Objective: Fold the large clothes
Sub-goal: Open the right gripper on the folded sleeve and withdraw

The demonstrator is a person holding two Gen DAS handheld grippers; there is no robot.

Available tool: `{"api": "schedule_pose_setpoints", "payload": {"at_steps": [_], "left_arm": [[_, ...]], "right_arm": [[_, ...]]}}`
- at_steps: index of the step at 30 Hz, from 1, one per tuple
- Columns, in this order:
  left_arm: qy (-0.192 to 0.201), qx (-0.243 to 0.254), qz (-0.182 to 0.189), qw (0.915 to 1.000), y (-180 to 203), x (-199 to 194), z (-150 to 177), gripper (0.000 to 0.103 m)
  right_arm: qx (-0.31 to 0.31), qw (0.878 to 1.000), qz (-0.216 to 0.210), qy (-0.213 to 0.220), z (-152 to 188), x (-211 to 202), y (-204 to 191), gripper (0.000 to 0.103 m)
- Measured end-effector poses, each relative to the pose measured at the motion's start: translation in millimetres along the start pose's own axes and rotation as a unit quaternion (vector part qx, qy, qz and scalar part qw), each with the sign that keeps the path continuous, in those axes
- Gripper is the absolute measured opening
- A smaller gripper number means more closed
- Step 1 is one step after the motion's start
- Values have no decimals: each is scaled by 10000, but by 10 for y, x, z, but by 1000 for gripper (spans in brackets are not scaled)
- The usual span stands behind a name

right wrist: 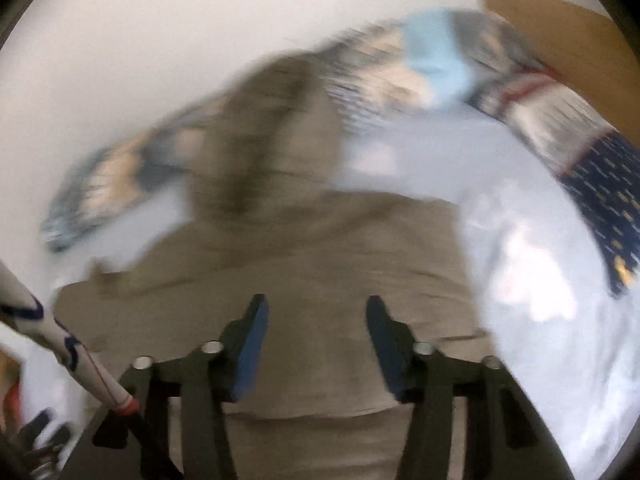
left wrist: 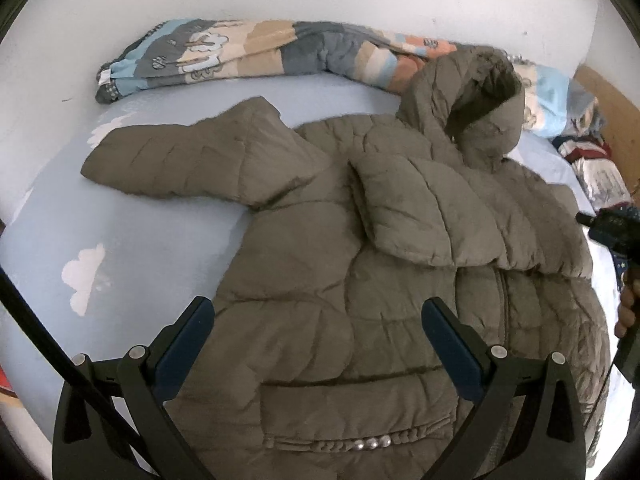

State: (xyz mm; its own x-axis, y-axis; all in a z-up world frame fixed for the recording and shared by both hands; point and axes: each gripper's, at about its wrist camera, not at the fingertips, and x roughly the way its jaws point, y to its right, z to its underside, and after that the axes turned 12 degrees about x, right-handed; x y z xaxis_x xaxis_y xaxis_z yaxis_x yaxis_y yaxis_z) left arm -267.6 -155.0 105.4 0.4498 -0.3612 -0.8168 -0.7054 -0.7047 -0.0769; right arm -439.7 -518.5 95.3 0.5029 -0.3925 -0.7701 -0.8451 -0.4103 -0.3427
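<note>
A large olive-brown hooded puffer jacket (left wrist: 360, 272) lies front up on a light blue bed sheet (left wrist: 140, 240). Its right sleeve (left wrist: 408, 208) is folded across the chest. Its left sleeve (left wrist: 180, 160) stretches out to the left. The hood (left wrist: 476, 92) lies at the far end. My left gripper (left wrist: 318, 316) is open and empty, hovering above the jacket's lower front. My right gripper (right wrist: 318, 316) is open and empty above the jacket (right wrist: 320, 248); that view is blurred by motion. It also shows at the right edge of the left wrist view (left wrist: 616, 228).
A rolled patterned quilt (left wrist: 256, 52) lies along the white wall at the far side. Folded patterned fabrics (left wrist: 592, 168) sit at the far right by a wooden headboard (left wrist: 608, 92). The bed sheet (right wrist: 540, 280) is bare to the jacket's right.
</note>
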Motion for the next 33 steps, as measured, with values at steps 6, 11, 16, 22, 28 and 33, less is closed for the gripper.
{"api": "schedule_pose_setpoints", "payload": {"at_steps": [6,11,16,22,28,33], "left_arm": [[-596,307,21,9978,180,319,51,103],[-615,310,-31,9976,190,359,71,103],[-548,96,-33,9984,74,333,66,103],[-516,-22,-13,9987,-50,291,79,103],[-423,-183,62,9989,-186,179,99,103],[-372,-282,84,9989,-240,134,88,103]], "right_arm": [[156,9957,398,-824,153,630,333,51],[-208,9983,522,-152,127,233,-60,51],[-813,9936,-642,-451,386,63,-764,51],[-1320,9850,-429,-1027,903,463,-1272,52],[-1443,9853,-386,-829,893,279,-1388,53],[-1701,9788,-751,-855,1257,49,-1539,55]]}}
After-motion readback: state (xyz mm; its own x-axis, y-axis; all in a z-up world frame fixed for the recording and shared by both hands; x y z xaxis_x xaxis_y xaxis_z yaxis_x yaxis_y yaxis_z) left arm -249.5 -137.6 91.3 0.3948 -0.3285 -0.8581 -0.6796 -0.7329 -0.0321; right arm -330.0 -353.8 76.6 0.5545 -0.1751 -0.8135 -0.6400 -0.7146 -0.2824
